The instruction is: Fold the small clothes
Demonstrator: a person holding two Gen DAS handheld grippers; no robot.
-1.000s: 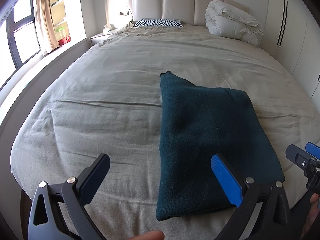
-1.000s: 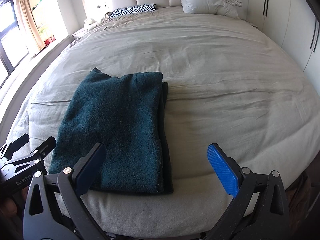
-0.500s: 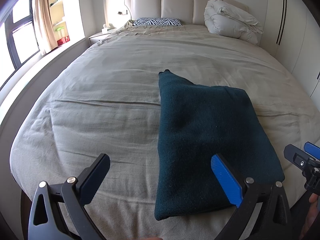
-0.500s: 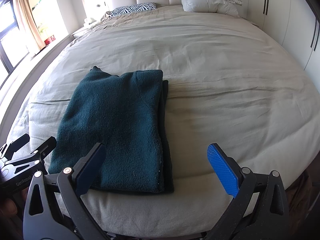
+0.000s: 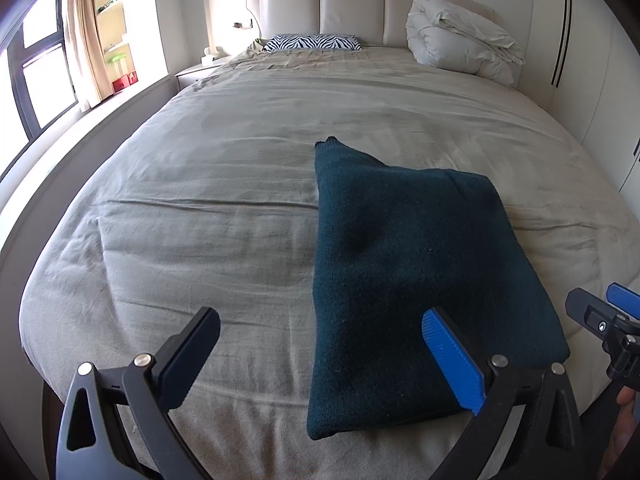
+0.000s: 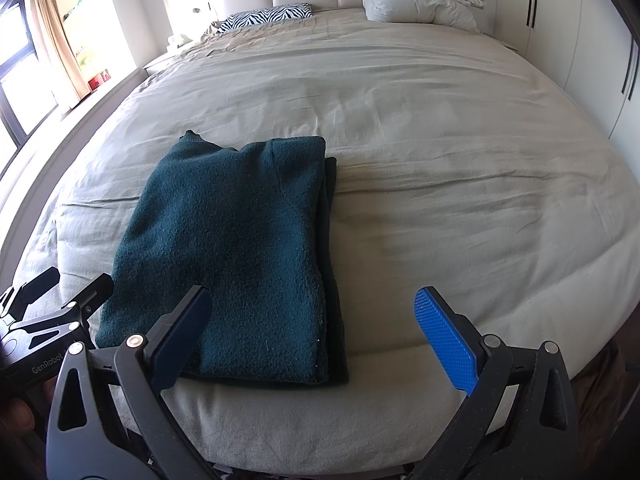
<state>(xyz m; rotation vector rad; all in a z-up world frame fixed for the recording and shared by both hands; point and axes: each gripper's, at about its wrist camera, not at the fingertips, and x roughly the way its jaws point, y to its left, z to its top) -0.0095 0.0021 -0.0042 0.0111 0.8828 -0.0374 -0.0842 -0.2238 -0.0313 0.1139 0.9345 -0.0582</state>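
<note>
A dark teal knitted garment (image 5: 416,280) lies folded into a flat rectangle on the bed near its foot edge; it also shows in the right wrist view (image 6: 236,256). My left gripper (image 5: 320,356) is open and empty, held just short of the garment's near left corner. My right gripper (image 6: 316,336) is open and empty, held over the garment's near right corner. Each gripper shows at the edge of the other's view, the right gripper (image 5: 600,316) and the left gripper (image 6: 60,292).
The bed (image 5: 200,200) has a wrinkled beige cover. A zebra-print pillow (image 5: 316,42) and a bundled white duvet (image 5: 460,40) lie at the headboard. A nightstand (image 5: 196,72) and window are at left, wardrobe doors (image 5: 580,60) at right.
Both grippers have barely moved. The garment lies as before.
</note>
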